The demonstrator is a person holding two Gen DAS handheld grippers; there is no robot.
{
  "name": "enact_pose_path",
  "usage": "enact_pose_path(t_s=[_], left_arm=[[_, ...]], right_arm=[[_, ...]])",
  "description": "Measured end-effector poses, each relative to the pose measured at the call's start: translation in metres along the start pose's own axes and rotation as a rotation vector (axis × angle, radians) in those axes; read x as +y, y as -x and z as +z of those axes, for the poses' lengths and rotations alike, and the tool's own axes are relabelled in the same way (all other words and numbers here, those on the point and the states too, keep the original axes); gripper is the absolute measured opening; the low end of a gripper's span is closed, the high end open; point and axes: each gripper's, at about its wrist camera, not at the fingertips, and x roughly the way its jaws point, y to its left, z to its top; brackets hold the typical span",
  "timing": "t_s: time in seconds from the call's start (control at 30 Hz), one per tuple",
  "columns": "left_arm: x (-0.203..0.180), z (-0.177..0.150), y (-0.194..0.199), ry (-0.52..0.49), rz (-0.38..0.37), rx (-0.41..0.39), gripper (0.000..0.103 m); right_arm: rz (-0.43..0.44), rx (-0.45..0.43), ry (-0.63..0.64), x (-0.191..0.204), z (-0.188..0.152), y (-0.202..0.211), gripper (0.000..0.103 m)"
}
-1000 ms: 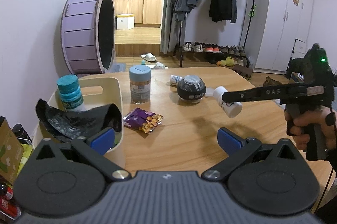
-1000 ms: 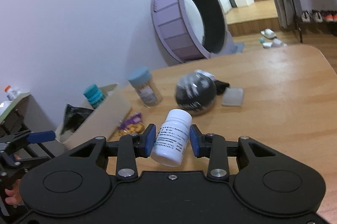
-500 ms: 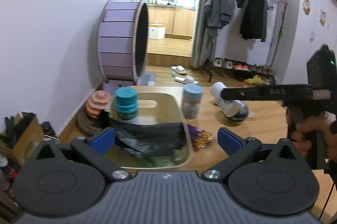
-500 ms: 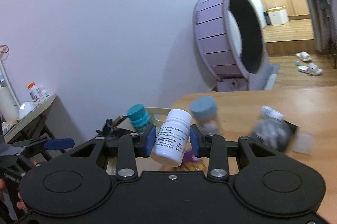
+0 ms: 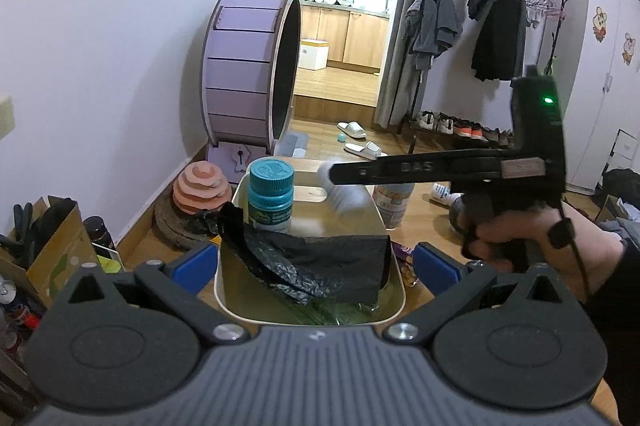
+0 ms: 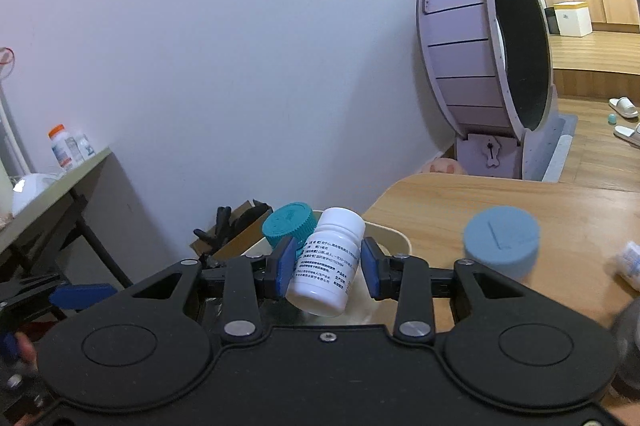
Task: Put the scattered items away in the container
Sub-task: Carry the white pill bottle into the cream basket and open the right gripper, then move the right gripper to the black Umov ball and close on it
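My right gripper (image 6: 329, 263) is shut on a white pill bottle (image 6: 329, 262), held tilted above the cream container (image 6: 394, 235). In the left wrist view the bottle (image 5: 344, 192) is a blur over the container's (image 5: 308, 316) far end. Inside stand a teal-capped bottle (image 5: 271, 196) and a crumpled black bag (image 5: 316, 262). My left gripper (image 5: 314, 262) is open and empty, its blue pads either side of the container's near end. A blue-lidded jar (image 6: 501, 240) stands on the table beside the container.
A purple snack packet (image 5: 404, 258) lies right of the container. A black ball (image 5: 456, 216) and a small white bottle (image 5: 442, 191) lie farther right. The wooden table (image 6: 520, 198) ends just left of the container; a purple wheel (image 5: 256, 74) stands beyond.
My right gripper carried the white bottle left from over the table to above the container. My left gripper swung left so that it faces the container head-on.
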Motion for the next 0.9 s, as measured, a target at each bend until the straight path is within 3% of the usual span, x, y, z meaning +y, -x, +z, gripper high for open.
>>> enact_pose_path(t_s=[0.13,0.3,0.6,0.67,0.77,0.9], left_arm=[[0.000,-0.001,-0.002,-0.001,0.001,0.007,0.103],[-0.003,-0.002,-0.003,0.001,-0.008,0.010,0.103],[-0.026,-0.007,-0.004,-0.020,-0.123,0.001,0.103],[-0.037,-0.009,-0.002,-0.068,-0.140,-0.047,0.103],[-0.056,-0.012,-0.003,-0.156,-0.148,-0.059,0.103],[-0.066,-0.015,-0.011,-0.146,-0.190,-0.034,0.103]], right_arm=[[-0.010,0.004,0.001,0.001,-0.002,-0.004,0.045],[-0.047,-0.023,-0.009,-0.007,-0.008,0.025,0.046],[-0.259,-0.076,0.031,-0.033,-0.021,0.100,0.059],[-0.304,-0.083,0.034,-0.041,-0.026,0.114,0.062],[-0.361,-0.077,0.037,-0.053,-0.032,0.124,0.062],[-0.400,-0.067,0.039,-0.064,-0.039,0.125,0.072]])
